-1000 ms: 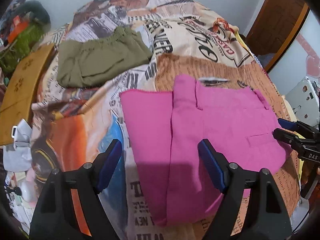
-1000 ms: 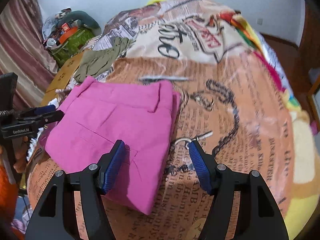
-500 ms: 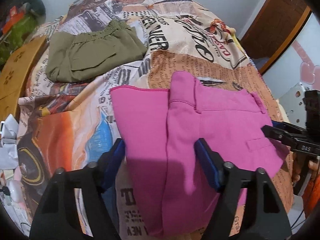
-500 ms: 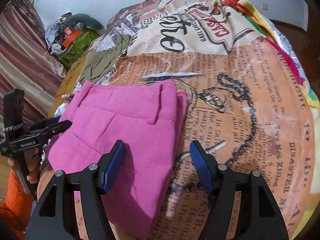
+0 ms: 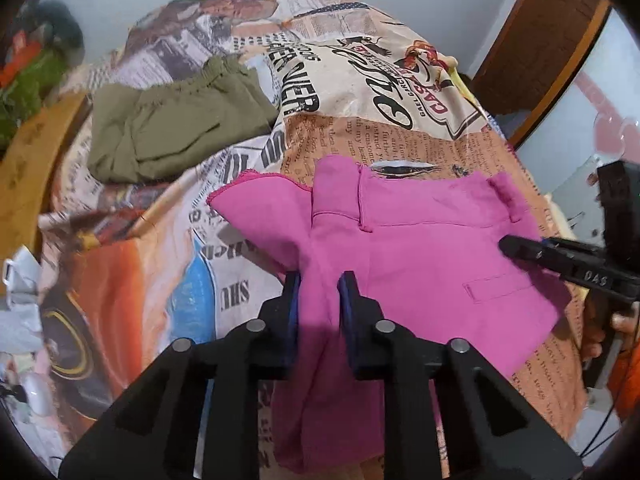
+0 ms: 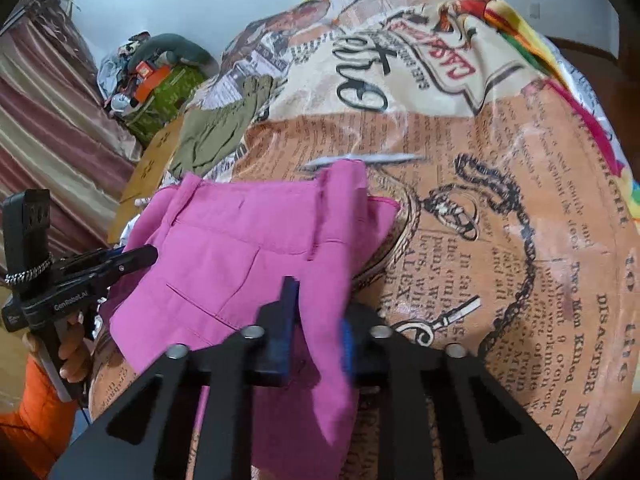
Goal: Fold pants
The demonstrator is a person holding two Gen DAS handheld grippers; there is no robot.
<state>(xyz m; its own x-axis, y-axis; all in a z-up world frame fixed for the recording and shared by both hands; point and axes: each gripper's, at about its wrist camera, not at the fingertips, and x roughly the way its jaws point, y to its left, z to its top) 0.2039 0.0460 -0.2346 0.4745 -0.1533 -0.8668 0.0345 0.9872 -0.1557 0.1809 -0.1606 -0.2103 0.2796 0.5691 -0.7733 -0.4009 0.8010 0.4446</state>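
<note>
The pink pants (image 5: 420,248) lie partly folded on the printed bedspread, waistband at the far side. My left gripper (image 5: 318,300) is shut on the near edge of the pink pants and bunches the cloth between its blue pads. My right gripper (image 6: 316,328) is shut on the other near edge of the pink pants (image 6: 248,256). Each gripper shows in the other's view: the right one (image 5: 520,246) at the pants' right side, the left one (image 6: 136,256) at their left side.
Folded olive-green pants (image 5: 172,128) lie at the far left of the bed, also in the right wrist view (image 6: 216,132). A wooden board (image 5: 28,152) and clutter sit off the bed's left edge. A wooden door frame (image 5: 552,40) stands at the right.
Both grippers have closed from open onto the near edge of the pink pants. The cloth is now pinched and pulled up into ridges at each gripper.
</note>
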